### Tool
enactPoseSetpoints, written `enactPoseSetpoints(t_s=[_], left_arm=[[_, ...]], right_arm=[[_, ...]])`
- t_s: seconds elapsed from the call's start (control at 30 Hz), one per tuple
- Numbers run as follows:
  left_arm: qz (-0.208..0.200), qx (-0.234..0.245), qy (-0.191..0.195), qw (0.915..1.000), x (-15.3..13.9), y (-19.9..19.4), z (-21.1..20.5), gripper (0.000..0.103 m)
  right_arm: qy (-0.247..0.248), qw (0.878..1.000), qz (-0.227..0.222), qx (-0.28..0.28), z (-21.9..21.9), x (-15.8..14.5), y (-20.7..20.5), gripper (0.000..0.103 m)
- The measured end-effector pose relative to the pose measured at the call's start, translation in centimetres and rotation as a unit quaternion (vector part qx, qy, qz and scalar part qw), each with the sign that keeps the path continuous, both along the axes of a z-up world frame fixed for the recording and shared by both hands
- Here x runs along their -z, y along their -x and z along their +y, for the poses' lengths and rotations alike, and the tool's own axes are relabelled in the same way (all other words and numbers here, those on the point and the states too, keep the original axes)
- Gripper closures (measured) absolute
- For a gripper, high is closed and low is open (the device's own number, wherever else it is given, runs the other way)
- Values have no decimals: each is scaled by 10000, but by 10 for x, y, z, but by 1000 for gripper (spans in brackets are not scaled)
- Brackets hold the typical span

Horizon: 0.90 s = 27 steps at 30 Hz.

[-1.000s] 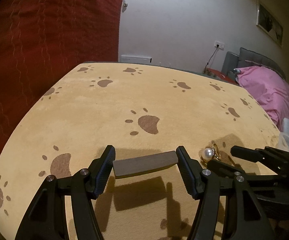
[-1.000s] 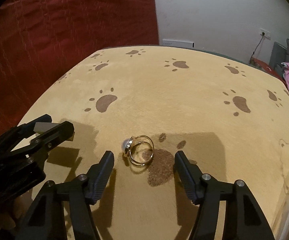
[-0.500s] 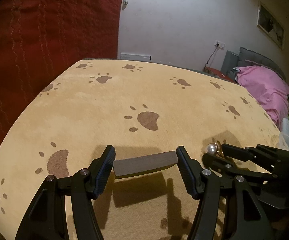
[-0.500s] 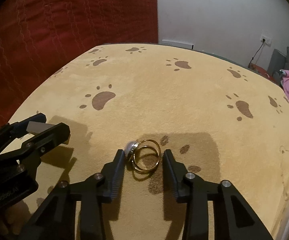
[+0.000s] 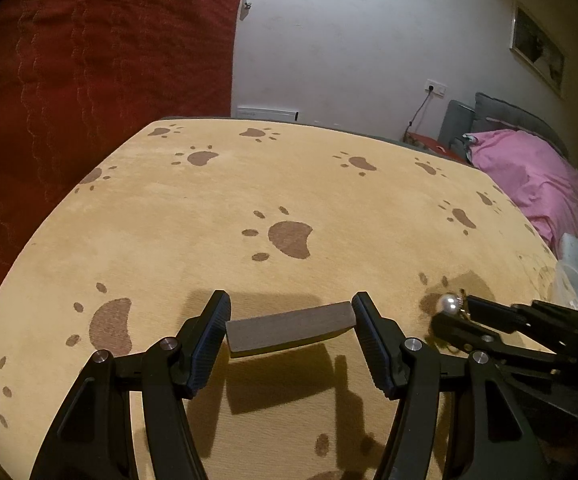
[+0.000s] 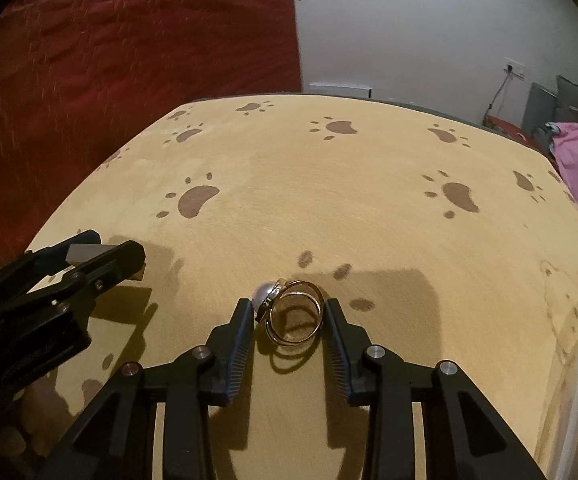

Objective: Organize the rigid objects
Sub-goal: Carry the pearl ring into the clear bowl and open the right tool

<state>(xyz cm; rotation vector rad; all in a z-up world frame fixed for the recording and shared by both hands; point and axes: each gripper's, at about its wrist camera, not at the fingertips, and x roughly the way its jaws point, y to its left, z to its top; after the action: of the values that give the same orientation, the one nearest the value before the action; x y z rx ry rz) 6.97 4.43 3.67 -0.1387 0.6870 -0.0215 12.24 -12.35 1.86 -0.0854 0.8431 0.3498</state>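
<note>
Gripping the gold double-band pearl ring point(image 6: 294, 312) just above the paw-print tan desk point(image 6: 369, 208), our right claw point(image 6: 289, 322) has just clenched; its rounded pearl could slip sideways. Our left claw point(image 5: 289, 332) clamps a grey rectangular block point(image 5: 289, 330).

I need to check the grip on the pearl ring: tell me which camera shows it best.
The right wrist view. There the pearl ring sits centred between the right gripper pads, gold bands and pearl both clear. The left wrist view catches only the pearl and a sliver of gold at the right gripper's tips, from the side.
</note>
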Motion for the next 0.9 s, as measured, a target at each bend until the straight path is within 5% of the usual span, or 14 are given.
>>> enactPoseSetpoints(t_s=[0.9], left_arm=[[-41, 256, -205, 9995, -3, 9, -22, 40]], right_arm=[[-347, 9984, -139, 432, -43, -18, 48, 65]])
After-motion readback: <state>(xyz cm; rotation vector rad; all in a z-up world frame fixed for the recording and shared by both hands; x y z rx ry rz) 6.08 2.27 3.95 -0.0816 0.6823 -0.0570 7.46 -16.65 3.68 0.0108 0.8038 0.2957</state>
